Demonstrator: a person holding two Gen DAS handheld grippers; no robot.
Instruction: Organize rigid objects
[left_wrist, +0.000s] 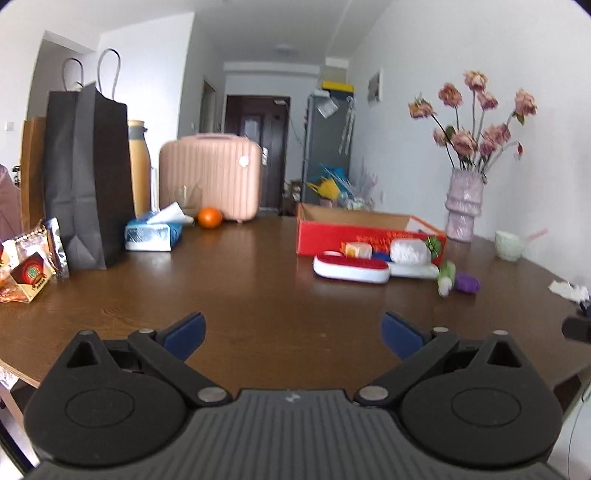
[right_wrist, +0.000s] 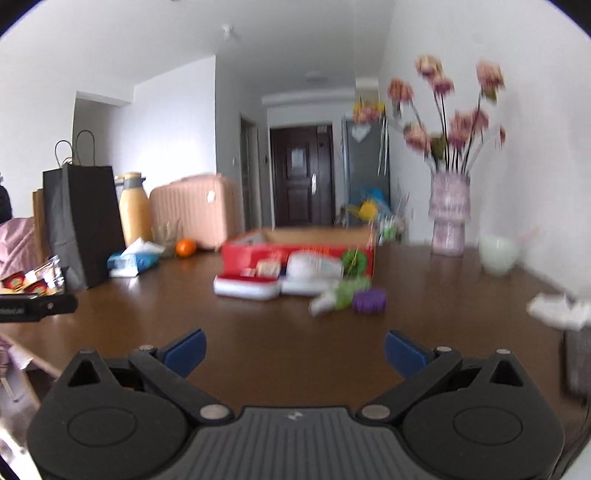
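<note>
A red cardboard box (left_wrist: 332, 238) (right_wrist: 255, 254) with an open top stands on the brown table (left_wrist: 240, 295) (right_wrist: 277, 332). In front of it lie a red-and-white flat case (left_wrist: 351, 269) (right_wrist: 245, 287), a white block (left_wrist: 410, 252) (right_wrist: 314, 267), a small yellow-white pack (left_wrist: 358, 250), a green-and-white toy vegetable (left_wrist: 446, 277) (right_wrist: 338, 295) and a purple ridged piece (left_wrist: 467, 283) (right_wrist: 369, 301). My left gripper (left_wrist: 293, 332) is open and empty, well short of them. My right gripper (right_wrist: 294, 350) is also open wide with nothing between its blue pads.
At the left stand a black paper bag (left_wrist: 88, 177) (right_wrist: 83, 221), snack packets (left_wrist: 31, 266), a tissue pack (left_wrist: 153, 232) (right_wrist: 129, 262), an orange (left_wrist: 209, 218) (right_wrist: 185, 247) and a pink case (left_wrist: 210, 177). A vase of flowers (left_wrist: 463, 206) (right_wrist: 448, 218), a pale cup (left_wrist: 509, 245) (right_wrist: 496, 254) and crumpled paper (left_wrist: 569, 290) (right_wrist: 557, 314) are at the right.
</note>
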